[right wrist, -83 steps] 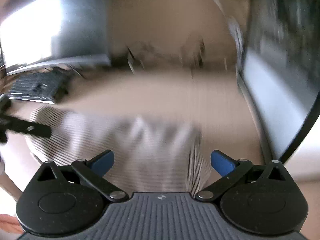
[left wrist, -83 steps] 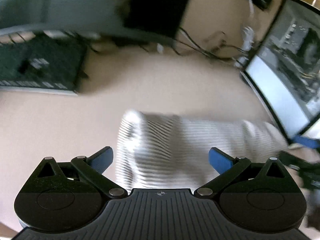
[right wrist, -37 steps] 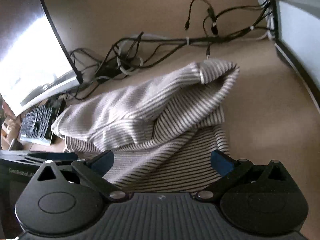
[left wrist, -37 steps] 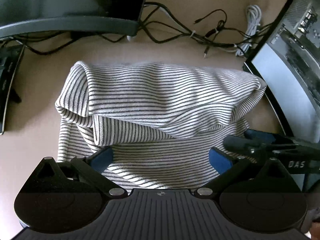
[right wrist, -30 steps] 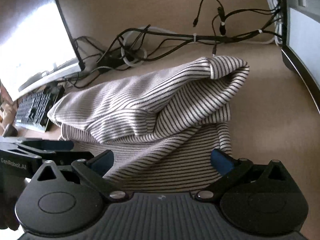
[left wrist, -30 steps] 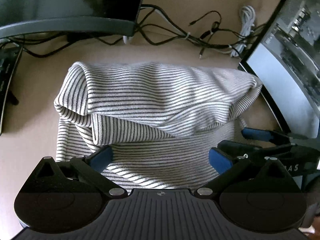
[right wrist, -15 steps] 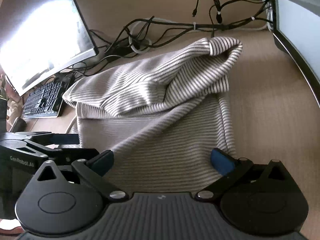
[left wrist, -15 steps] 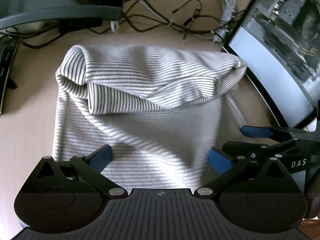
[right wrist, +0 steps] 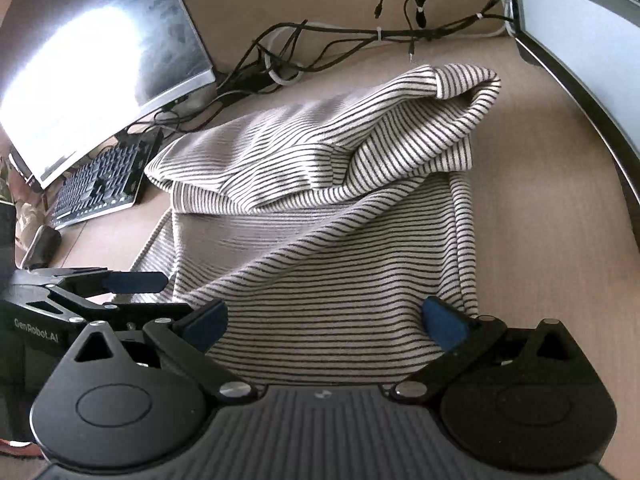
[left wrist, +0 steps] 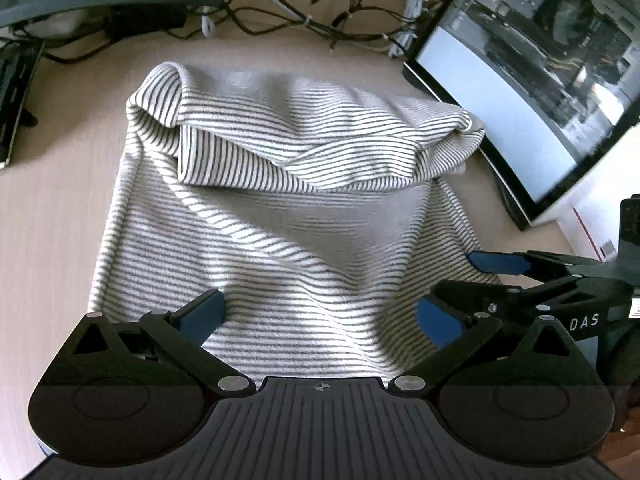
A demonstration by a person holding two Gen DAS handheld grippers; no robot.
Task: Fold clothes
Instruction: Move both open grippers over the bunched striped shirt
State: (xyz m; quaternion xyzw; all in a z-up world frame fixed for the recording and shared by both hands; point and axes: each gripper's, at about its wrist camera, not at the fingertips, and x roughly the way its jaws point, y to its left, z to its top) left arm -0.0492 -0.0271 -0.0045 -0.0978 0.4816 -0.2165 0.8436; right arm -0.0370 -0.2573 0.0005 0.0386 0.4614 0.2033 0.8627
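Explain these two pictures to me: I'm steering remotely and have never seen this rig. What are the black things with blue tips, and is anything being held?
There is no robot arm here. A person holds one hand tool in each hand, each with two blue-tipped fingers, and a wide-angle camera on each tool looks forward along them. One picture comes from the left gripper, the other from the right gripper; each tool also shows at the edge of the other's view. On the desk lies a striped shirt, its far part folded back toward the camera into a loose roll. Behind it are cables, monitors on both sides and a keyboard. Both grippers are open over the shirt's near edge. Nothing is held.
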